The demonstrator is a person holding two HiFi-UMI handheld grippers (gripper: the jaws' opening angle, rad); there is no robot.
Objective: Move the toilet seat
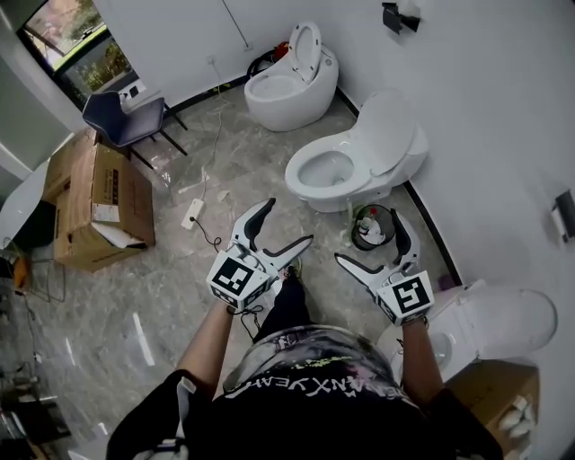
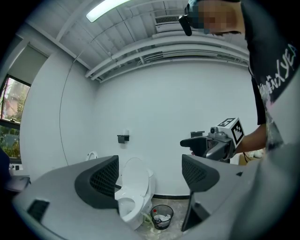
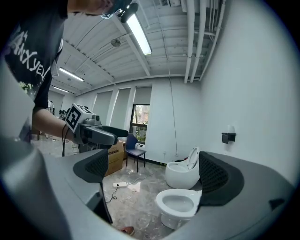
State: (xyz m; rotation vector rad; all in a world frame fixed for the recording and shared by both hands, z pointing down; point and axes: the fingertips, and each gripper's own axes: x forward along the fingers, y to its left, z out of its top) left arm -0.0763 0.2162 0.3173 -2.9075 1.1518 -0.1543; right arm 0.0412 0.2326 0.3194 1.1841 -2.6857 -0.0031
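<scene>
Left hand-held gripper (image 1: 289,222) and right hand-held gripper (image 1: 367,235) gape empty over marbled grey floor (image 1: 180,269); the glossy, oval toilet seat (image 1: 386,135) stands raised.

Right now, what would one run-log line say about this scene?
left gripper: open, empty | right gripper: open, empty | toilet: ahead of both grippers, untouched | lid: raised

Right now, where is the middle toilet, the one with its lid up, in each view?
Head view: middle toilet, upper centre, against the right wall.
Left gripper view: toilet low centre, between the jaws.
Right gripper view: toilet bottom centre, beside the right-hand jaw.
Shared landmark: black wall fixture, in all three.
</scene>
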